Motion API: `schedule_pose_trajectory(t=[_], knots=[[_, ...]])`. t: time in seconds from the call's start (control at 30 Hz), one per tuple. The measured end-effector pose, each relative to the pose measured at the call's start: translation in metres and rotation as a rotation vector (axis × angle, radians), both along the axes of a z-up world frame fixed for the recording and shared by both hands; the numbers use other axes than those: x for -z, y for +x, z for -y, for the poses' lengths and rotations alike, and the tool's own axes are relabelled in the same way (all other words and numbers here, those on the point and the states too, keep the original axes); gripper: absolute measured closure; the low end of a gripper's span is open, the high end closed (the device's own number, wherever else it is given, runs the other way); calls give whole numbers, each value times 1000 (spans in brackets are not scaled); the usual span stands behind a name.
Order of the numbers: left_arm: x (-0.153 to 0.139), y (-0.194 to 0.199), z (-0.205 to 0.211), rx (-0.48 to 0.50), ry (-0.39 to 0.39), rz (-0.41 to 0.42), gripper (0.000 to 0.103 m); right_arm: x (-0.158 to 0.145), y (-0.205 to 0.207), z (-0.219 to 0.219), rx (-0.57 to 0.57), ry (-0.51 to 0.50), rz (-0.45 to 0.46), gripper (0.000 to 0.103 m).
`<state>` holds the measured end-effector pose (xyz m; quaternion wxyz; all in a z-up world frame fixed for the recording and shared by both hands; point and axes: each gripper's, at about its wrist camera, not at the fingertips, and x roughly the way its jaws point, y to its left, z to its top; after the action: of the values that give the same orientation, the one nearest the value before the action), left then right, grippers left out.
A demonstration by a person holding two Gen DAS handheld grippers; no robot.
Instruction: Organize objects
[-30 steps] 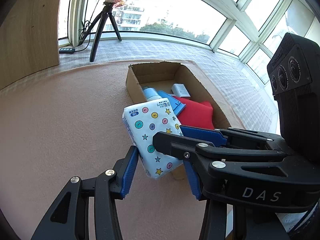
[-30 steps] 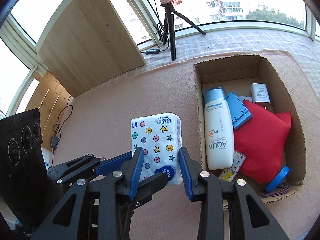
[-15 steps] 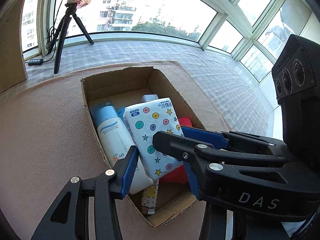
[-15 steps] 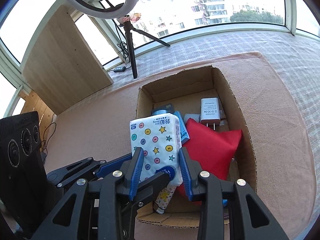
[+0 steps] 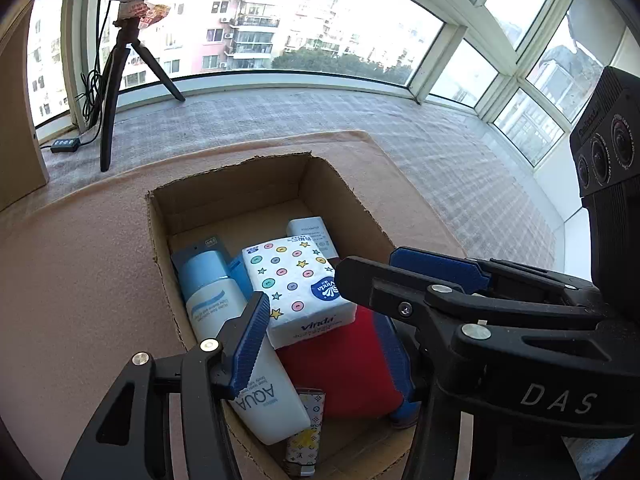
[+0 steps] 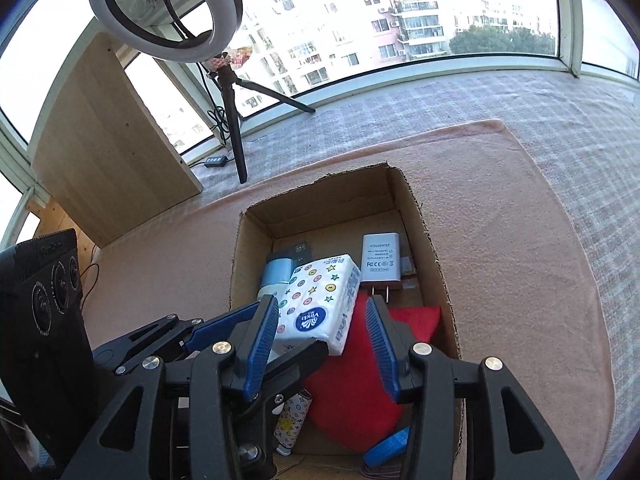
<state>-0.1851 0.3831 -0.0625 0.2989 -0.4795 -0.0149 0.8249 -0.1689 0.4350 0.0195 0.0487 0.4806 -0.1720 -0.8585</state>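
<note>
A white tissue pack (image 5: 296, 288) (image 6: 320, 300) with coloured dots and stars lies tilted inside the cardboard box (image 5: 224, 184) (image 6: 320, 196), resting on a red cloth (image 5: 340, 368) (image 6: 352, 392) and a white AQUA bottle (image 5: 240, 360). My left gripper (image 5: 320, 344) hovers open over the box, its blue pads well apart and clear of the pack. My right gripper (image 6: 320, 340) is open too, just above the pack's near end, and neither pad presses on the pack. The two grippers cross each other over the box.
The box also holds a white charger (image 5: 308, 232) (image 6: 380, 258), a patterned tube (image 5: 306, 432) (image 6: 292, 420) and a blue item (image 6: 388, 448). It stands on a pink mat (image 5: 80, 260). A ring-light tripod (image 5: 116, 80) (image 6: 232, 120) and a wooden board (image 6: 108, 152) stand behind.
Both grippers carried the tissue pack from above the mat to over the box. The right gripper's pads have spread and the pack has dropped out of them into the box.
</note>
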Motion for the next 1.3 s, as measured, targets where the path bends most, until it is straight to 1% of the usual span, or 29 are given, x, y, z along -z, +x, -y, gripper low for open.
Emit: schedule_pose_trajectory(t=[0.17,0.3,0.43,0.6,0.67,0.87,0.9,0.97,1.1,1.17,1.3], knots=[[-1,0,7,-1,-13,-2,42,0,5,0,6,-4,3,60],[-3,4,16,-2,-25,-10,42,-3,10,6,11,14,-2,60],[-5,12,32,-9,-35,-9,39,-6,17,16,3,13,-4,60],[-11,25,59,-22,-54,-24,37,-14,29,36,-5,43,-23,58],[-15,32,72,-29,-67,-36,33,-17,34,44,-5,41,-31,54],[-22,54,119,-64,-93,-49,28,-24,49,73,-10,54,-52,52],[-23,57,129,-75,-95,-49,27,-24,51,79,-13,54,-53,50],[-25,64,147,-100,-104,-52,24,-24,56,92,-22,55,-57,45],[-30,79,184,-151,-125,-67,22,-23,65,122,-49,73,-64,42],[-31,87,203,-174,-130,-64,19,-22,70,137,-59,70,-66,37],[-32,99,242,-238,-142,-56,18,-17,80,165,-73,51,-64,37]])
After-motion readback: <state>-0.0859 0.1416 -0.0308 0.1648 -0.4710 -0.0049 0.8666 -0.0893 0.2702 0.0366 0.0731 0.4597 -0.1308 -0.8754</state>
